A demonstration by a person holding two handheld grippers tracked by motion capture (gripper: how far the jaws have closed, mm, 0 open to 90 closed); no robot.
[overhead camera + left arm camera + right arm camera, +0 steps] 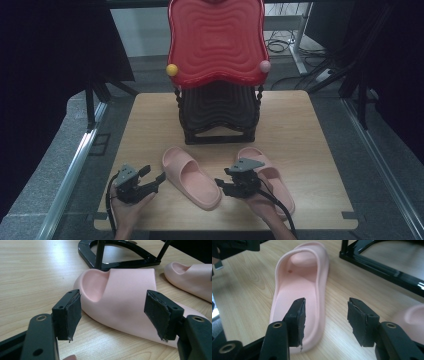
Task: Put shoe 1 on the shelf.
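High view: two pink slippers lie on the table (310,150) in front of a black rack (218,117) that carries a red tray (217,40). The left slipper (191,177) lies between the two grippers; the right slipper (267,175) is partly under the right hand.

The left gripper (150,181) sits just beside the left slipper's strap side, jaws spread wide with nothing between the pads. In the left gripper view the strap (130,290) fills the gap ahead of the pads, apart from them.

The right gripper (224,184) points at the same slipper from the other side, near its heel. In the right gripper view its jaws stand about half apart and straddle the side wall (322,297) near the heel; one pad hangs over the footbed and the other outside it, and neither appears to press the wall yet, so nothing is gripped.

The slipper looks like moulded foam: probably light, soft and springy, with a matte skin that should not slip much against the pads. It will likely bend if lifted by one end, and a pinch on the thick sole edge could squash and spring out. The side wall or the strap's edge seems the better hold, being thin enough for the jaws to close over. A grip near the middle should keep it from drooping. Breakage looks unlikely.
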